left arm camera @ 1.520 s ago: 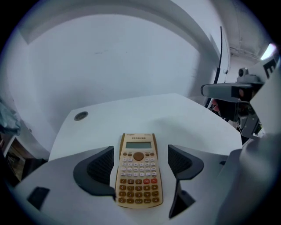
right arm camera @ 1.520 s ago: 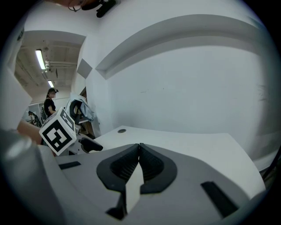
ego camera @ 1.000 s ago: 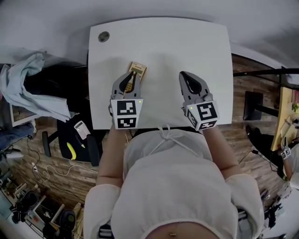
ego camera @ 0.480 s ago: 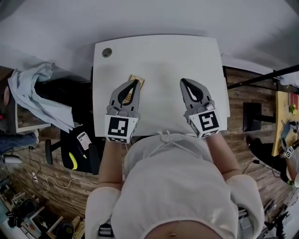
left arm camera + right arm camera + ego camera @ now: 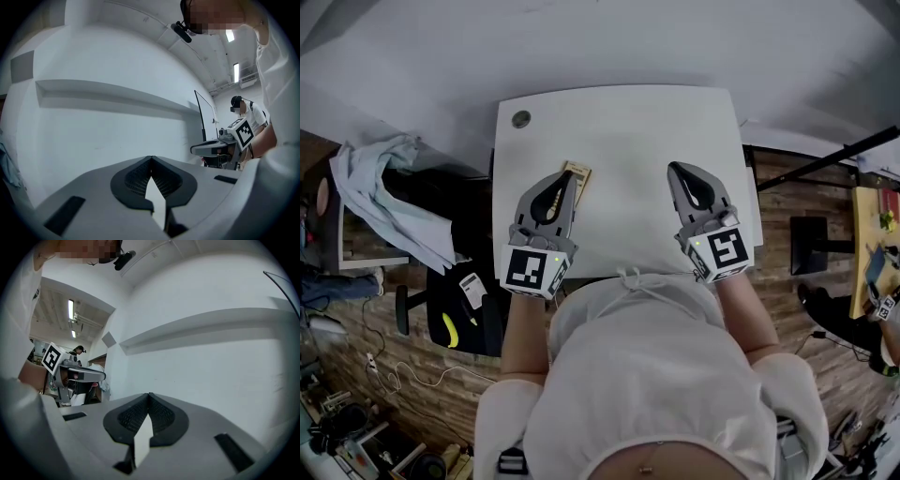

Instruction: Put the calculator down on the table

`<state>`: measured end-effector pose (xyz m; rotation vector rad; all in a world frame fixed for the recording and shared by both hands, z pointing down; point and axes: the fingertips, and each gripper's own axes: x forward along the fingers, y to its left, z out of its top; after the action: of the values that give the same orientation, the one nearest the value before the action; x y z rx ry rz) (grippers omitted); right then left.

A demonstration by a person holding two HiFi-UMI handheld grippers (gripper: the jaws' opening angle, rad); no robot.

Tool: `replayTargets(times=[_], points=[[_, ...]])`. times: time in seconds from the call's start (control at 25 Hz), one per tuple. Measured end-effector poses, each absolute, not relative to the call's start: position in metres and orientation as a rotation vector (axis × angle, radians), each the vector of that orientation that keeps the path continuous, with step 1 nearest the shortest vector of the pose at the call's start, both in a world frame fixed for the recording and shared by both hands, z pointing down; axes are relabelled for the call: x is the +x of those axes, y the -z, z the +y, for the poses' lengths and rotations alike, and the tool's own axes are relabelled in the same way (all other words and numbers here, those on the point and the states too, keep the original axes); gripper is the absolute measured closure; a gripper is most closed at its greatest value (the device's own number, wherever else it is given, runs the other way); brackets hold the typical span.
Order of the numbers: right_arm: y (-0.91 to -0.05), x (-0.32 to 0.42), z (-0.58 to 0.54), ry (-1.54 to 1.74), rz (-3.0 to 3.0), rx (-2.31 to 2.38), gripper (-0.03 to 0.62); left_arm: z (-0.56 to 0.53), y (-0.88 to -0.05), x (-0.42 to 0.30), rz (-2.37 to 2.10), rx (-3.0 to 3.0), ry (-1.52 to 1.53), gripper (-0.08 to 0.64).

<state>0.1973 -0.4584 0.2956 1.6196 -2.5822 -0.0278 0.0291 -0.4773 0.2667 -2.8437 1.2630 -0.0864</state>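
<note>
A white worktop is seen from above, and a person in a pale top stands at its near edge. A small tan calculator lies flat on the worktop, toward the left side, and is gripped by neither tool.

The left gripper is held out over the worktop. In the head view its tip partly covers the near end of the calculator. In the left gripper view its jaws are seen pressed together with nothing between them, pointed level at a plain white wall.

The right gripper is held out over the right side of the worktop, well apart from the calculator. Its jaws are likewise closed together and empty, as shown in the right gripper view.

A round grommet is set in the far left corner of the worktop. A pale cloth is draped to the left of the worktop, above a wooden floor.
</note>
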Motion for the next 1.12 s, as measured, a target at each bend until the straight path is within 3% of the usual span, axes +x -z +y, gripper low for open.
replayTargets(times=[1.12], points=[[-0.306,0.212,-0.462,0.044,-2.491,1.662,0.594,-0.477,-0.28,0.052,1.241,-2.874,0.133,0.541]])
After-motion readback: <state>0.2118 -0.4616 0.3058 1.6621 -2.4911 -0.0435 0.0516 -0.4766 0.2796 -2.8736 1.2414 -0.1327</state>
